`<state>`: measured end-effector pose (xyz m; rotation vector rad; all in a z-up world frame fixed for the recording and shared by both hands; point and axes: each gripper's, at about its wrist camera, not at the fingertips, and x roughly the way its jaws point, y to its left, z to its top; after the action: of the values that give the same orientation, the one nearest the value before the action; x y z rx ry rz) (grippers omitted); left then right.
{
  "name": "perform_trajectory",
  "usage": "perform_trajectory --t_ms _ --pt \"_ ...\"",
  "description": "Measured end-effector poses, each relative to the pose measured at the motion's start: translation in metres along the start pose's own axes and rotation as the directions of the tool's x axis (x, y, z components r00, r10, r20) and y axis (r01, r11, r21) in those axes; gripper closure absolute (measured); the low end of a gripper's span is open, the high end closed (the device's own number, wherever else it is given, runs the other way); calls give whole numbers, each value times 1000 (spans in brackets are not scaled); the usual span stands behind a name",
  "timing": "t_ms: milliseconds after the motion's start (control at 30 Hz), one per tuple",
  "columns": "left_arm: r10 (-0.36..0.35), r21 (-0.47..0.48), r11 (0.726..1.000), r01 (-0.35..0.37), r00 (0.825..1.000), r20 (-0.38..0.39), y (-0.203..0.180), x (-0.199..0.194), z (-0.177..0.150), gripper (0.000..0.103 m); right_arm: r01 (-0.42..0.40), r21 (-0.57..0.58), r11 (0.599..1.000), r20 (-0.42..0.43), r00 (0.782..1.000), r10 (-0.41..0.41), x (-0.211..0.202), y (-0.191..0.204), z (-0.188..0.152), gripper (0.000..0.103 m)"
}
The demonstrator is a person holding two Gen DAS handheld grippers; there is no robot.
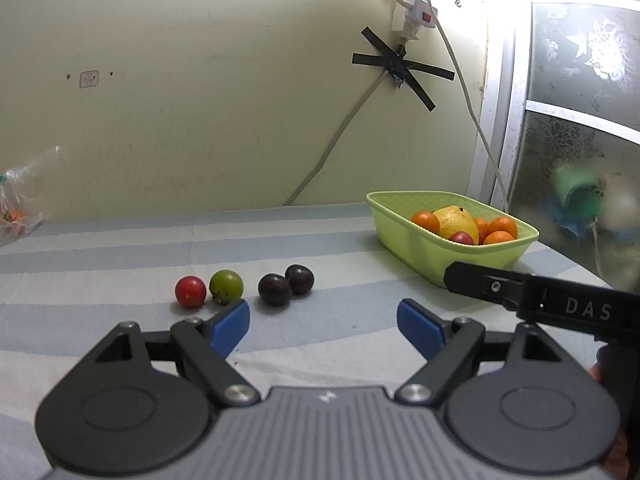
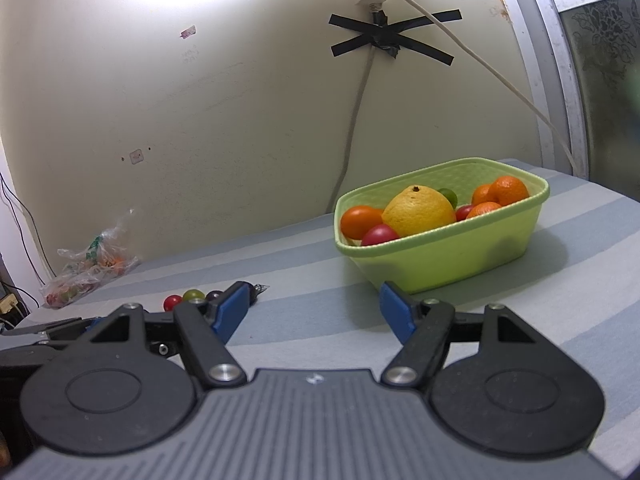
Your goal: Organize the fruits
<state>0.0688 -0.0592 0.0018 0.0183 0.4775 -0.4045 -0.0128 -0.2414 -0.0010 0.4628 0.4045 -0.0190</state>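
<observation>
Fruits loose mid-surface, red one [image 1: 191, 291], green one [image 1: 226, 287], two dark plums [image 1: 274, 289], may roll off when nudged, both claws, left [image 1: 323, 320] and right [image 2: 313, 312], wide, empty, short of green basket [image 1: 416, 240].

Four loose fruits in a row: red tomato [image 1: 191, 291], green one [image 1: 226, 287], two touching plums [image 1: 286, 284], possibly; green basket [image 1: 424, 256] holds citrus

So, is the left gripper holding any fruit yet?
No. The left gripper stands open and empty, with the dark plums on the cloth beyond it.
</observation>
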Motion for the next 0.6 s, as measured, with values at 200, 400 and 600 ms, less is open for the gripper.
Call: perform_trajectory --t_ms 200,400,600 --pt "-29 -63 998 29 1000 6 16 -2 3 24 0 -8 1000 -21 1000 0 3 0 0 35" --pt "8 -160 987 -8 1000 -4 51 -5 8 47 -15 -54 998 -68 998 12 10 6 0 50" --pt "77 -215 973 -81 997 -26 88 0 13 63 -78 -211 974 -141 989 48 29 31 0 58"
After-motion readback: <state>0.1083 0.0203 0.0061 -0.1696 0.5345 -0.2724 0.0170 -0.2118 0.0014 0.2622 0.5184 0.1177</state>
